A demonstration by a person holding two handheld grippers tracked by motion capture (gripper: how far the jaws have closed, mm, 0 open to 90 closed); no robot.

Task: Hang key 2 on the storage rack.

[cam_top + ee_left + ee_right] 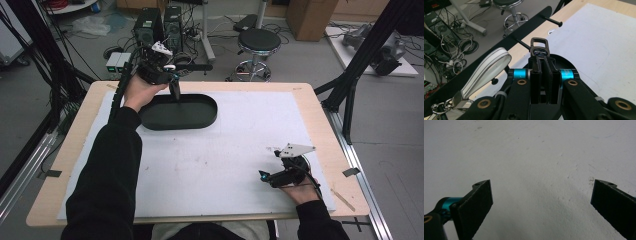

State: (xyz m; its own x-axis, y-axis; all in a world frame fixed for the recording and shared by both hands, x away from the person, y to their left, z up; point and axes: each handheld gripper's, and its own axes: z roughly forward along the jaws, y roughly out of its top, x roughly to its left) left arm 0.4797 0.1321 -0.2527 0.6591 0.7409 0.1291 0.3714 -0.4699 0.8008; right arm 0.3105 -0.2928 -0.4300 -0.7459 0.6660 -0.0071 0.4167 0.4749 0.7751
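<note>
My left gripper (175, 93) hovers over the far left end of a black oval tray (210, 111). In the left gripper view its jaws (541, 61) are shut on a black key strap (539, 50) with a metal buckle that sticks out past the tips. Just beyond stands a black bar (529, 23) with two bare pegs. A white strap loop (486, 71) with a key ring hangs at the bar's near end. My right gripper (265, 176) rests at the table's front right, open (541, 195) over bare white mat.
A white mat (240, 140) covers most of the wooden table (320, 125). Behind the far edge are a black stool (257, 42), computer towers (150, 25) and loose cables on the floor. Black frame posts (350, 90) stand at the right.
</note>
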